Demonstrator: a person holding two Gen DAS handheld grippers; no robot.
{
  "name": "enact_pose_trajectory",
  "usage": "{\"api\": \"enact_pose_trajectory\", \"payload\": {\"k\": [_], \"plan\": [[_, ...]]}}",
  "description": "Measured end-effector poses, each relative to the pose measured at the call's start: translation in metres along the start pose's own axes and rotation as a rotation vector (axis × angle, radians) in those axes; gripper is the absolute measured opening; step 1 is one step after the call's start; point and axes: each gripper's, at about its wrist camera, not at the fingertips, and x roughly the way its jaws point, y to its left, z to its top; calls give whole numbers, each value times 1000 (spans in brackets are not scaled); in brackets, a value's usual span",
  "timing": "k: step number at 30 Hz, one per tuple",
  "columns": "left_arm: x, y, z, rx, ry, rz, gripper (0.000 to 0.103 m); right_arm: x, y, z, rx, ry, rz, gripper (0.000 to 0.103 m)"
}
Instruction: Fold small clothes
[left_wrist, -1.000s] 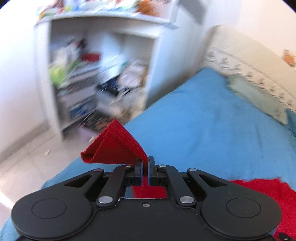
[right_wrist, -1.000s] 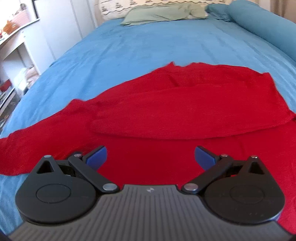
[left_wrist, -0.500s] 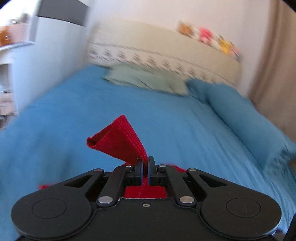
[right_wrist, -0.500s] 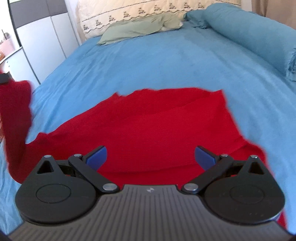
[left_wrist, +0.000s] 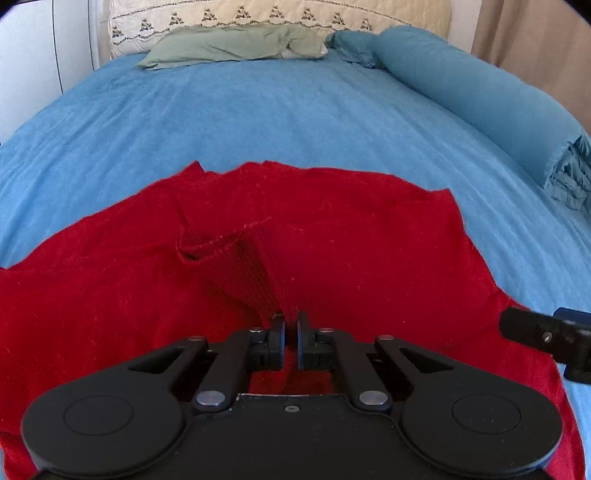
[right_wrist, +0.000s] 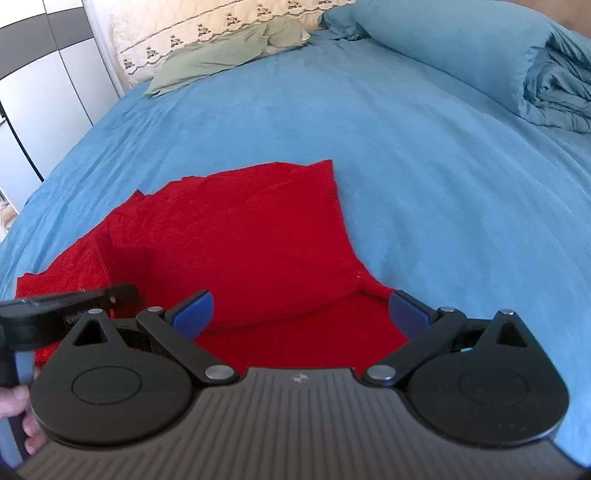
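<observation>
A red knitted sweater (left_wrist: 369, 240) lies spread on the blue bed cover (left_wrist: 295, 110). My left gripper (left_wrist: 290, 328) hangs low over the sweater's middle. The ribbed sleeve cuff (left_wrist: 251, 269) runs up from between its jaws, which are just opening and still pinch it. In the right wrist view the sweater (right_wrist: 240, 229) lies folded, with its right edge running diagonally. My right gripper (right_wrist: 299, 310) stands wide open just above the sweater's near right part, with nothing between its blue pads (right_wrist: 194, 308). The left gripper's body (right_wrist: 74, 295) shows at that view's left edge.
A green pillow (left_wrist: 229, 46) and a patterned cream headboard (left_wrist: 280, 14) are at the far end of the bed. A rolled blue duvet (left_wrist: 461, 85) lies along the right side. A white wardrobe (right_wrist: 44, 92) stands at the left. A person's hand (right_wrist: 18, 413) grips the left tool.
My left gripper has swung from the shelf side of the bed over the sweater's body and sunk, bringing the sleeve across. My right gripper has slid towards the sweater's right edge, still open.
</observation>
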Motion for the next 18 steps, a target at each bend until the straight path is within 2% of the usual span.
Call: {"api": "enact_pose_trajectory", "payload": {"k": [1, 2, 3, 5, 7, 11, 14, 18], "plan": [[-2, 1, 2, -5, -3, -3, 21, 0, -2, 0, 2, 0, 2, 103], [-6, 3, 2, -14, -8, -4, 53, 0, -1, 0, 4, -1, 3, 103], [-10, 6, 4, -29, -20, 2, 80, -2, -1, 0, 6, -3, 7, 103], [-28, 19, 4, -63, -67, 30, 94, -4, 0, 2, 6, -6, 18, 103], [-46, 38, 4, -97, -90, 61, 95, -7, 4, 5, 0, -13, 30, 103], [-75, 88, -1, -177, -95, 184, 95, -10, 23, 17, -37, -15, 106, 103], [-88, 129, -9, -239, -92, 250, 95, -5, 55, 21, -99, 11, 185, 103], [-95, 163, -17, -267, -76, 314, 95, 12, 110, 18, -207, 33, 247, 103]]}}
